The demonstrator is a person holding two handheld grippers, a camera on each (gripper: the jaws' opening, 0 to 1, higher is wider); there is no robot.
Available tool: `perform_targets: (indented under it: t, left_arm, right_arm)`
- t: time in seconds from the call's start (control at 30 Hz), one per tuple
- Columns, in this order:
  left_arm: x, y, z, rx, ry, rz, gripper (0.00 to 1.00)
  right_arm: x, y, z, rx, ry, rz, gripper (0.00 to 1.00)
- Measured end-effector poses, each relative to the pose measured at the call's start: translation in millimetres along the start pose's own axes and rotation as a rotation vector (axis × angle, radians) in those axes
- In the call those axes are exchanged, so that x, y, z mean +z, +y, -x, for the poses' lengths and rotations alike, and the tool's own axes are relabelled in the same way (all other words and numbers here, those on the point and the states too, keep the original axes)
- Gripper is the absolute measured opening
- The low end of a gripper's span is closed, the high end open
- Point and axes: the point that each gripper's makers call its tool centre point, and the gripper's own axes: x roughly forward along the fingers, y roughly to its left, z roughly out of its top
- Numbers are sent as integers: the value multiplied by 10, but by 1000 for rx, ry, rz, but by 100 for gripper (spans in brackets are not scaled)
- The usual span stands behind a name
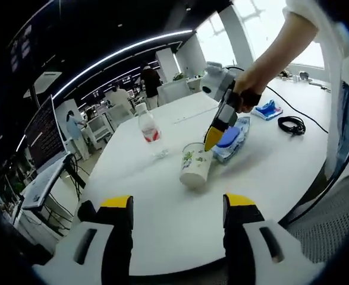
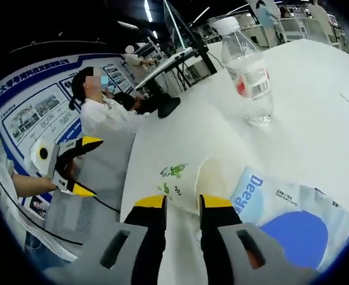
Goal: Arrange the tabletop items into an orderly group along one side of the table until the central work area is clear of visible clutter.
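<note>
Two hand-held grippers are working over a white tabletop (image 1: 162, 219). In the left gripper view, the left hand-held gripper (image 1: 177, 205) is hovering with its jaws spread wide and holding nothing, while the right hand-held gripper (image 1: 213, 138), gripped by a person's hand (image 1: 245, 95), is reaching down at the rim of a paper cup (image 1: 195, 166). In the right gripper view, its jaws are standing narrowly apart astride the cup's rim (image 2: 186, 178); whether they are pinching it, I cannot tell. Just beside the cup is lying a blue wipes pack (image 2: 293, 217), with a water bottle (image 2: 248, 71) standing farther off.
</note>
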Motion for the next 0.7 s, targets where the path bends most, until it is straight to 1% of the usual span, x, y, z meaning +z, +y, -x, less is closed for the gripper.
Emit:
perform_targets:
  t: [0.07,0.1,0.17,0.23,0.33,0.4,0.47,0.53,0.57,0.6,0.7]
  left_arm:
    - [-7,-2,-1,0,4,-10,60]
    - [-15,1,-1,1,6,-14,59]
    - [-24,2,-1,1,10,-19,58]
    - [-27,0,1,1,12,-24,58]
    - [-39,-5,1,-1,17,-36,56]
    - [-39,-10,3,-3,18,-46,55]
    - [-35,-12,5,-3,16,-55,54]
    - [-36,-8,5,-2,16,-60,54]
    - [-36,-4,6,-1,16,-61,54]
    - [-34,-1,6,0,15,-61,53]
    - [-11,-10,10,-5,3,-57,53]
  right_arm:
    - [-20,12,-27,8,0,-20,13]
    - [-37,24,-37,9,4,-19,8]
    - [-52,84,-48,31,3,-14,4]
    - [-76,173,-52,68,10,-9,2]
    - [-100,233,-43,91,12,11,0]
    - [-63,286,-19,117,-11,15,0]
    - [-23,300,-1,107,-19,19,0]
    - [6,327,15,114,-21,54,0]
    - [34,354,36,123,-17,96,0]
    - [53,361,53,121,-12,128,0]
    - [124,374,142,110,19,258,0]
